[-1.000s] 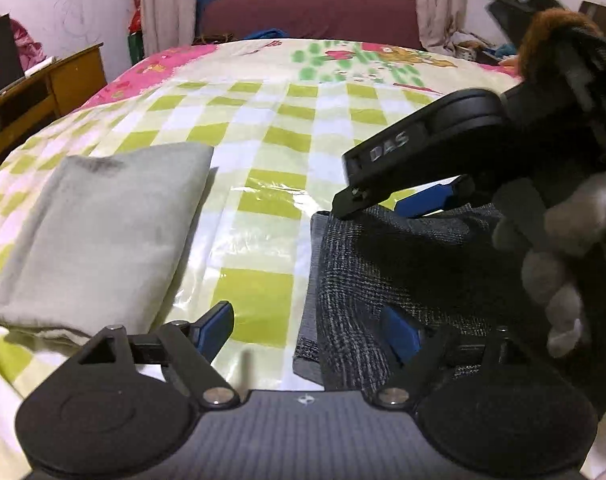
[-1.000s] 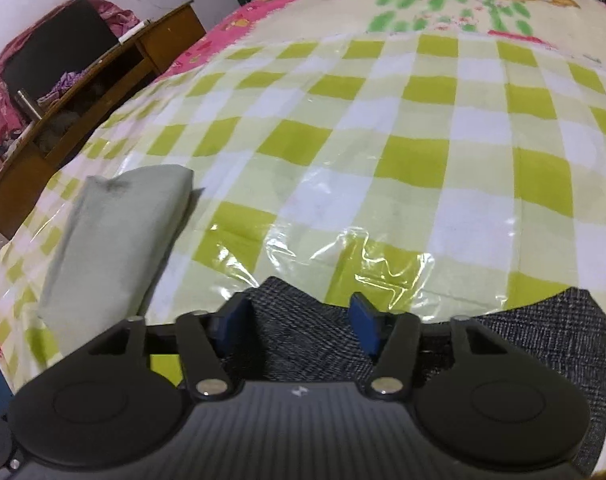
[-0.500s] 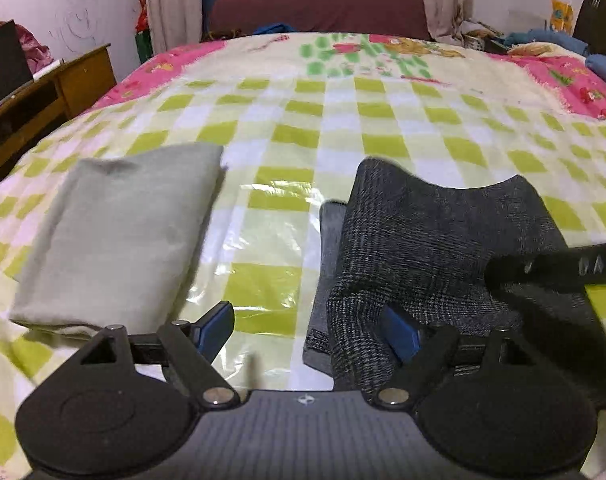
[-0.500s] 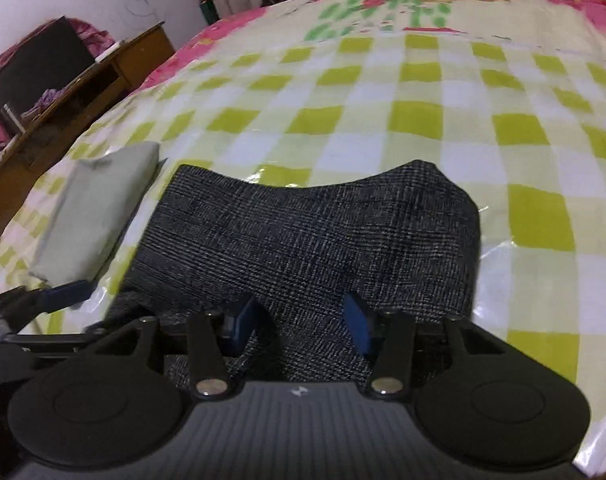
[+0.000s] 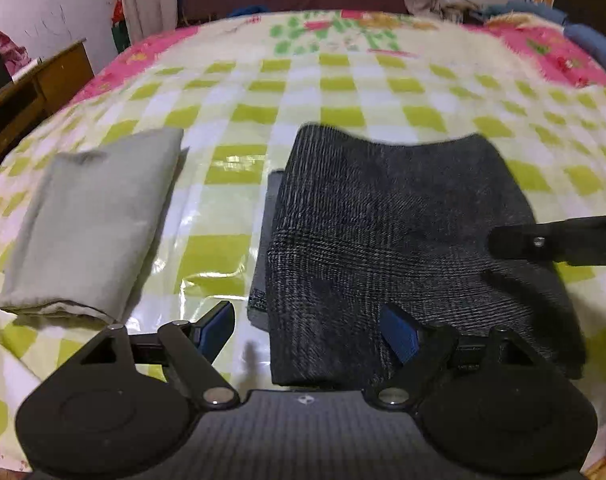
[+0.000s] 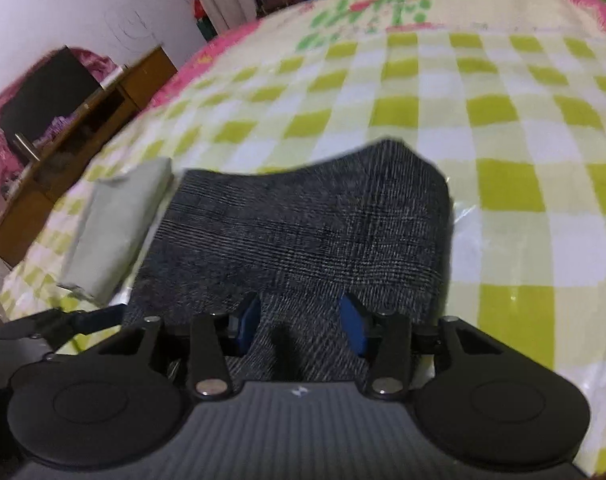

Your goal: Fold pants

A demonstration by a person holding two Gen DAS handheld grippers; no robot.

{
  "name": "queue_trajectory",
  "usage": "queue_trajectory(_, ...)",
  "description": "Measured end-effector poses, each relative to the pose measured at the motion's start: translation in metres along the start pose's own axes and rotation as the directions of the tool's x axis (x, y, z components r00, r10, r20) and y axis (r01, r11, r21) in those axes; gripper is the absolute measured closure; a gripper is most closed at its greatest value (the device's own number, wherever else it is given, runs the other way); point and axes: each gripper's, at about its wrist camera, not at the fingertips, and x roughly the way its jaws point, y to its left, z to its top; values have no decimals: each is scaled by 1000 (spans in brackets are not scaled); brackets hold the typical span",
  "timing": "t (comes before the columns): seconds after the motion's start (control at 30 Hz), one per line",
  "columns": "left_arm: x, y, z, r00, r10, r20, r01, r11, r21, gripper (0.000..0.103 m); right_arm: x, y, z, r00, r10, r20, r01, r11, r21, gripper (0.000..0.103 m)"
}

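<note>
dark checked pants (image 5: 387,216): folded, lying flat | both grippers' jaws apart, holding nothing

dark pants (image 5: 403,220) now folded over, right tongs (image 6: 299,324) off the cloth

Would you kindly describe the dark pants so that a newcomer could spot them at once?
On the green-and-white checked bedspread lie two folded bundles side by side. The dark pants are the right-hand one, nearest the left hand-held gripper: charcoal with a fine woven check, unlike the plain pale grey-green bundle.
</note>
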Motion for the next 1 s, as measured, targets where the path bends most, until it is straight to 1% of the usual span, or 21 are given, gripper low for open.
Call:
queue_trajectory(0.07,-5,-2,0,1000,13,21,-13,1000,18,9,-10,-9,-4,999,-12,34,11,1000,20,55)
queue_trajectory(0.1,-7,-1,0,999,16,28,-17,1000,19,9,-12,-15,-5,999,-19,35,18,999,41,55)
queue_trajectory(0.17,-11,1,0,1000,15,24,-15,1000,3,9,-15,-23,-9,999,-27,21,25,996,84,55)
queue_trajectory(0.23,-16,0,1,999,5,48,-4,1000,-2,9,-20,-23,-13,1000,-15,23,13,997,79,55)
queue_trajectory(0.33,-17,-3,3,998,-3,61,1,1000,19,9,-21,-20,-18,999,-36,18,35,998,61,55)
queue_trajectory(0.4,-17,-4,4,997,-6,71,3,999,42,9,-17,-28,-18,999,-38,2,38,995,89,54)
queue_trajectory(0.47,-14,1,5,997,-6,76,3,999,45,9,-14,-37,-19,999,-34,-12,35,991,125,53)
queue_trajectory(0.5,-12,6,7,997,-19,78,16,999,38,9,-11,-43,-19,1000,-14,-20,17,988,152,52)
queue_trajectory(0.53,-10,11,8,996,-39,77,37,999,27,9,-10,-47,-20,1000,6,-21,-2,985,172,49)
queue_trajectory(0.63,-1,20,11,990,-125,65,124,992,17,9,-2,-51,-19,999,51,-11,-47,977,207,40)
queue_trajectory(0.77,15,18,13,991,-123,62,121,992,38,9,2,-50,-18,997,73,-4,-71,976,204,37)
queue_trajectory(0.8,23,20,14,991,-123,51,121,992,38,8,4,-51,-18,998,64,-8,-61,979,192,37)
queue_trajectory(0.87,36,28,14,989,-146,36,146,989,6,0,12,-53,-17,999,49,-15,-45,981,190,37)
queue_trajectory(0.93,42,32,15,984,-173,32,173,985,-25,0,20,-57,-17,997,72,-23,-65,974,215,37)
queue_trajectory(0.97,44,33,15,982,-186,33,187,982,-26,0,22,-55,-16,997,79,-22,-73,976,206,36)
queue_trajectory(1.0,47,33,15,980,-198,35,199,980,-20,0,24,-51,-16,997,76,-25,-70,983,171,34)
